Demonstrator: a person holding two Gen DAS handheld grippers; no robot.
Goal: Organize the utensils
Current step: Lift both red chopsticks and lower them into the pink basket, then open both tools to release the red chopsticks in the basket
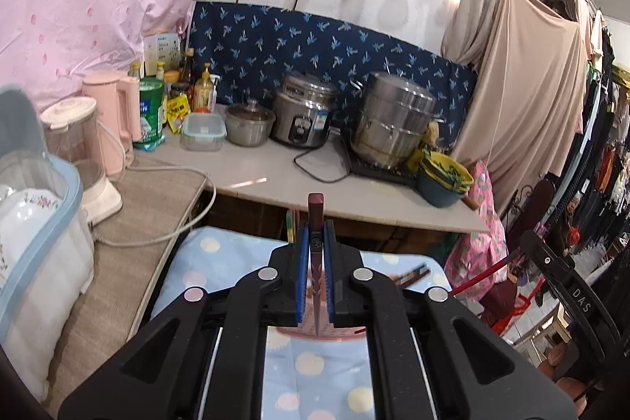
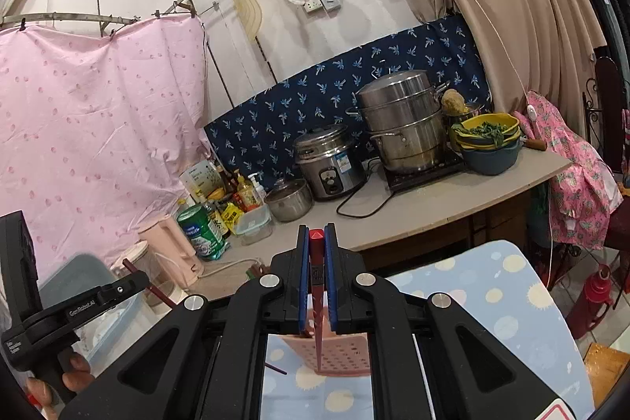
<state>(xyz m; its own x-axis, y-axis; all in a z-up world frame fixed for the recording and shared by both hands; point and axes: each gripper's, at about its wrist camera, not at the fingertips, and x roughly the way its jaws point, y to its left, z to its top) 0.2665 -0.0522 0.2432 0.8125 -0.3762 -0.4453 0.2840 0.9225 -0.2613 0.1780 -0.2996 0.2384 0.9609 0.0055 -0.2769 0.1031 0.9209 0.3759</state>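
Observation:
My left gripper (image 1: 316, 223) is shut on a dark red chopstick (image 1: 316, 211) that stands upright between its blue pads, tip down toward a pink holder (image 1: 315, 335). My right gripper (image 2: 316, 229) is shut on a red chopstick (image 2: 316, 239), also upright, its lower end over the pink perforated utensil holder (image 2: 342, 353). More chopsticks (image 1: 411, 275) lie on the blue dotted cloth (image 1: 220, 254). The left gripper (image 2: 153, 292) shows at the left of the right wrist view, holding its chopstick.
A counter (image 1: 275, 180) behind carries a rice cooker (image 1: 305, 117), a steel steamer pot (image 1: 393, 121), a small lidded pot (image 1: 249, 123), stacked bowls (image 1: 445, 180), bottles and a pink kettle (image 1: 116, 113). A blue-rimmed dish box (image 1: 39, 223) stands at left.

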